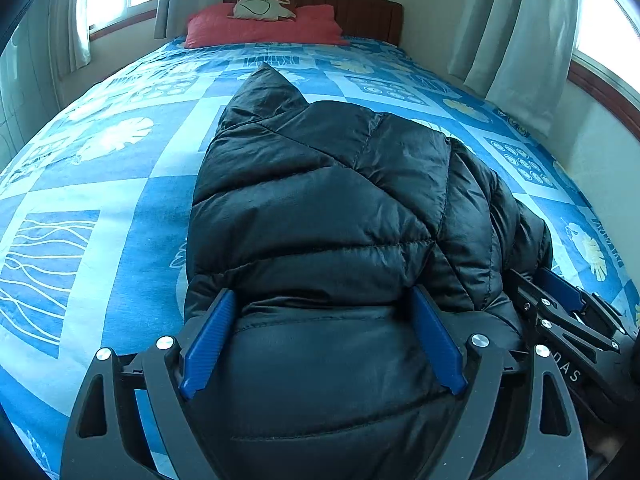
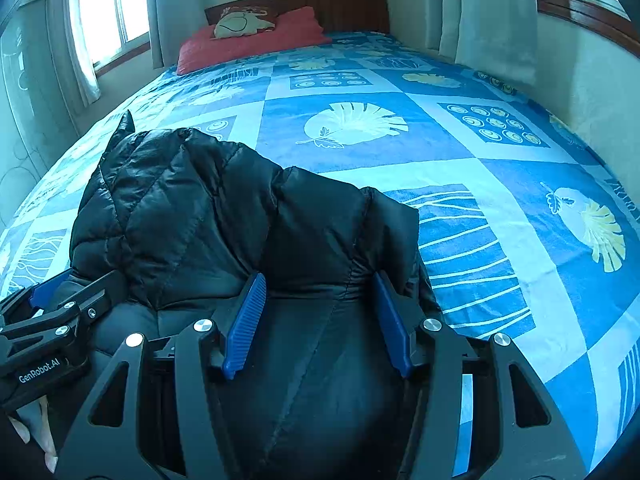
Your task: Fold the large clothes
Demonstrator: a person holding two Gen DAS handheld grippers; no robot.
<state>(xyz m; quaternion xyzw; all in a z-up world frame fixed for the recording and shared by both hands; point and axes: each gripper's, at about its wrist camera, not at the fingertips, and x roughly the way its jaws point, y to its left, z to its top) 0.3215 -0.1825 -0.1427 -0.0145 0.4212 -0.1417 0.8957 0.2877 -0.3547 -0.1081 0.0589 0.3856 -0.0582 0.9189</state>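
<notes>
**Black puffer jacket bundled on a blue patterned bedspread**

Black quilted fabric fills the near part of both views: a puffer jacket [image 1: 320, 208] is seen lying in a folded heap on a bed covered by a blue and white bedspread [image 1: 120, 184] printed with leaves and wavy lines. The jacket is placed at the near end of the bed, well apart from the red pillow [image 1: 260, 28] and the small cream cushion [image 1: 262, 6] set against the wooden headboard [image 1: 360, 8].

The left gripper [image 1: 320, 340] is held over the jacket's near edge with its blue fingers [image 1: 208, 344] spread wide; jacket fabric bulges between them, but whether the pads press on it cannot be told. The right gripper [image 2: 320, 320] is set just beside it, on the jacket's right part, its jaws about half spread, with a fold of fabric gathered between the blue pads [image 2: 246, 320] and touched by both. Pale curtains [image 1: 516, 24] are seen hanging at the windows on either side.
</notes>
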